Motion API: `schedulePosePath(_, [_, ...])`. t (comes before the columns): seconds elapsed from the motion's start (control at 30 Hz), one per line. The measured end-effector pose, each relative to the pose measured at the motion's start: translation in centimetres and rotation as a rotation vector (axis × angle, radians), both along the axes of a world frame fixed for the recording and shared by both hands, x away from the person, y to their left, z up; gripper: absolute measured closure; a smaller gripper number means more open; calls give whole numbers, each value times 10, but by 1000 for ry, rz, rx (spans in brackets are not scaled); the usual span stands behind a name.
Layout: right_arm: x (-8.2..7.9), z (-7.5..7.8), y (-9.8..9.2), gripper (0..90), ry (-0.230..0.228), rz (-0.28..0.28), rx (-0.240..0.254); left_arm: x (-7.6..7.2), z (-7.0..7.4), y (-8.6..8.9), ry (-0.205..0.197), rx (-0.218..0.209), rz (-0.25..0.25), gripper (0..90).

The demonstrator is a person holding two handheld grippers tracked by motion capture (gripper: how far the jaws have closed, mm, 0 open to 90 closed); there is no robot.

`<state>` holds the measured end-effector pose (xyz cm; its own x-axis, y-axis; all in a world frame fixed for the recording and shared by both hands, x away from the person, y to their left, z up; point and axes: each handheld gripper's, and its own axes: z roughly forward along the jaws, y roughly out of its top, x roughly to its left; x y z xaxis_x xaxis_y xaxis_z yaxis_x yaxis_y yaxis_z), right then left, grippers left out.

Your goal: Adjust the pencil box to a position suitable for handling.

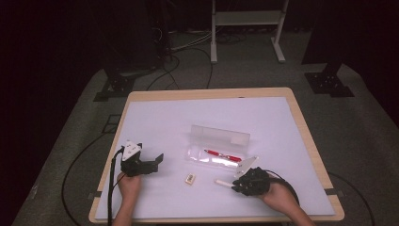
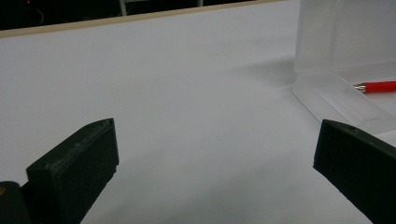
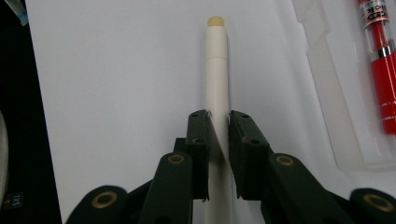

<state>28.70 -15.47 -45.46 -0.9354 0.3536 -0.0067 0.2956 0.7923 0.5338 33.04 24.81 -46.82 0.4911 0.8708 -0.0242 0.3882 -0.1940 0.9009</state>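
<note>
A white pen (image 3: 217, 60) with a tan tip lies on the white mat, and my right gripper (image 3: 218, 119) is shut on its barrel, pads pressing both sides. In the high view the right gripper (image 1: 237, 182) sits at the front right, with the white pen (image 1: 222, 182) sticking out to its left. An open clear plastic case (image 1: 219, 141) at mid-table holds a red pen (image 1: 222, 155). My left gripper (image 1: 156, 164) rests at the front left, open, with nothing between its jaws. In its own view, the left gripper (image 2: 217, 135) faces the case (image 2: 336, 93) and red pen (image 2: 380, 86).
A small tan eraser (image 1: 190, 178) lies on the mat between the two grippers. The white mat (image 1: 164, 117) covers most of the wooden table (image 1: 306, 136). Cables and stand legs lie on the dark floor beyond.
</note>
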Motion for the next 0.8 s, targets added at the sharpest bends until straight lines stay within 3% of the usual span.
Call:
schedulePosePath(0.4, [-1,2,0,782,-4,-1,17,0,0,0,-1,-1,0,0])
schedulePosePath(0.8, [4,26,0,782,-43,1,64,0,0,0,-1,-2,1,0])
